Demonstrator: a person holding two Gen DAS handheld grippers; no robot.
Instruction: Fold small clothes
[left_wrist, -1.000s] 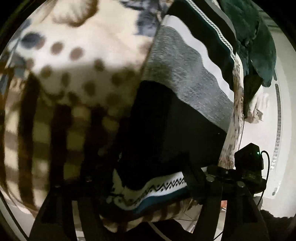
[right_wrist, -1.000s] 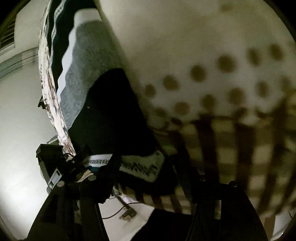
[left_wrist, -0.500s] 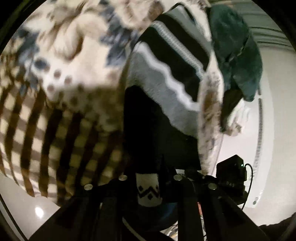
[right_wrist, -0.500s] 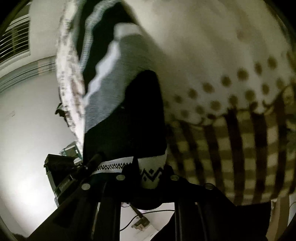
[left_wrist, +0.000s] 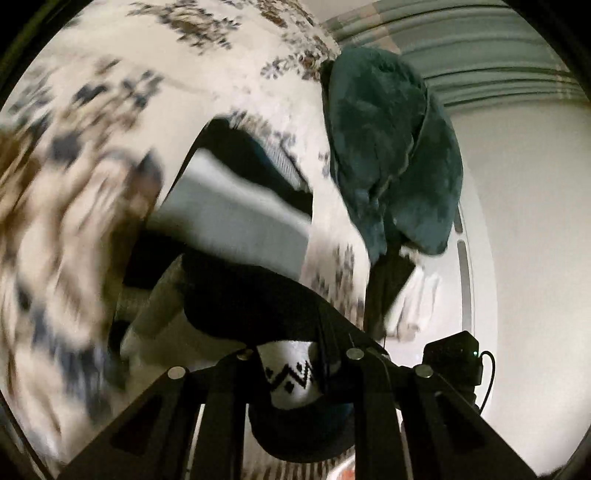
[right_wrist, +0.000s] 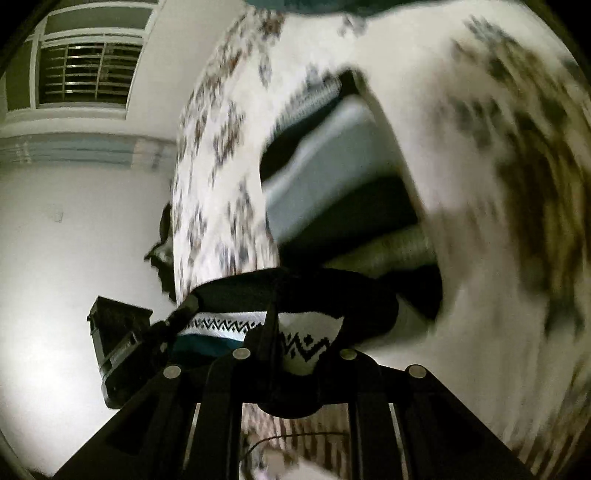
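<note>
A striped knit garment (left_wrist: 236, 221) in black, grey and white, with a zigzag hem band, lies on a patterned cloth. My left gripper (left_wrist: 295, 373) is shut on its zigzag hem and holds that edge lifted over the rest of the garment. My right gripper (right_wrist: 295, 354) is shut on the same hem at the other corner; the garment (right_wrist: 332, 177) folds back under it. The other gripper (right_wrist: 122, 347) shows at the left of the right wrist view. The view is blurred by motion.
A white cloth with brown and blue patterns (left_wrist: 92, 184) covers the surface. A dark teal garment (left_wrist: 391, 155) lies at its far edge, with a white item (left_wrist: 417, 302) beside it. A white wall and a vent (right_wrist: 88, 70) lie beyond.
Both grippers shut on the hem band, then carried it up and forward over the garment. The garment now doubles over itself, and more of the patterned cloth shows.
</note>
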